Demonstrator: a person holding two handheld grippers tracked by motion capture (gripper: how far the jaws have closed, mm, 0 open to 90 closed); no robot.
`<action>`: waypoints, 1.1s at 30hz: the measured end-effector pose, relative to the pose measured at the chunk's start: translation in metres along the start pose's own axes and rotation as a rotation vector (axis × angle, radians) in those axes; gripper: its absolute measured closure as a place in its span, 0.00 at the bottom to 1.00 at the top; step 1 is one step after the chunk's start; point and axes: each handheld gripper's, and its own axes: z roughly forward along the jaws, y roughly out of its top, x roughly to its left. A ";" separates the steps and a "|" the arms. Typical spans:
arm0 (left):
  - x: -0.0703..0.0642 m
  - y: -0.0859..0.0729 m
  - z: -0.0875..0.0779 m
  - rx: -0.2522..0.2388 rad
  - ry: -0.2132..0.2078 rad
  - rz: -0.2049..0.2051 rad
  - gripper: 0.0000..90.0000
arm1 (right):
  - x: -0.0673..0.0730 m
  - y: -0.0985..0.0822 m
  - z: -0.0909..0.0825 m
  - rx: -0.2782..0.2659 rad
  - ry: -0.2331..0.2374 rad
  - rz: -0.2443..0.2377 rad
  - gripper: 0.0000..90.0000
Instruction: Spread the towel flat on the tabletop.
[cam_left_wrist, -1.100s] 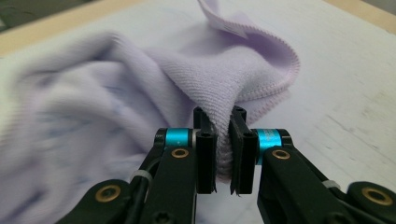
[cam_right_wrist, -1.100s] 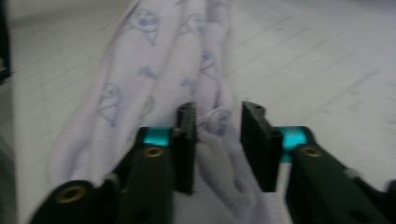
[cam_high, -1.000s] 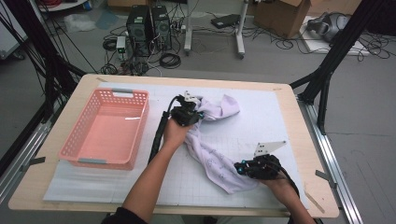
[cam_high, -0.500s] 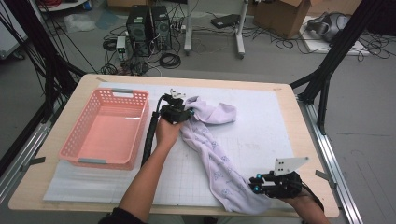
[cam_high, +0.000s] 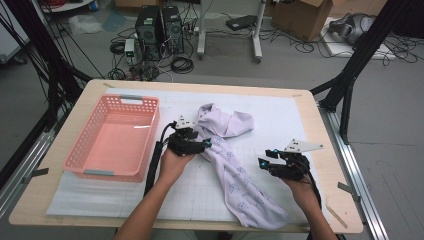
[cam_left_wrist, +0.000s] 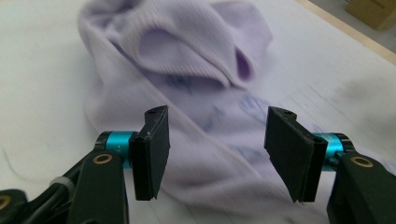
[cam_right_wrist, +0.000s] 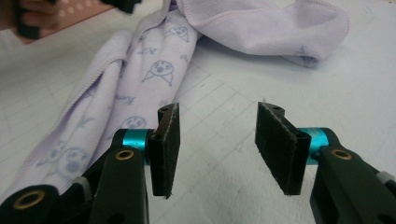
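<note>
On the white-matted worktop (cam_high: 280, 120), your left gripper (cam_high: 206, 145) and right gripper (cam_high: 264, 164) flank the lilac garment (cam_high: 235, 175), fingers just spread, gripping nothing.

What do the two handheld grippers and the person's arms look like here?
Both the left gripper and the right gripper are black, with flat black pads, teal collars and brass-coloured pivot rivets. Each carries a grey triangular plate and trails a black cable. The forearms are bare, no sleeves in sight.
</note>
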 end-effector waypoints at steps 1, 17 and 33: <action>-0.002 -0.004 -0.002 0.006 -0.010 -0.008 0.47 | 0.001 0.000 0.002 0.004 -0.009 -0.004 0.54; -0.040 -0.023 0.018 0.152 -0.030 0.155 0.83 | 0.003 -0.007 0.007 0.011 -0.031 -0.011 0.56; 0.013 -0.066 -0.060 0.091 0.053 0.030 0.88 | 0.006 -0.004 0.019 0.038 -0.035 0.000 0.59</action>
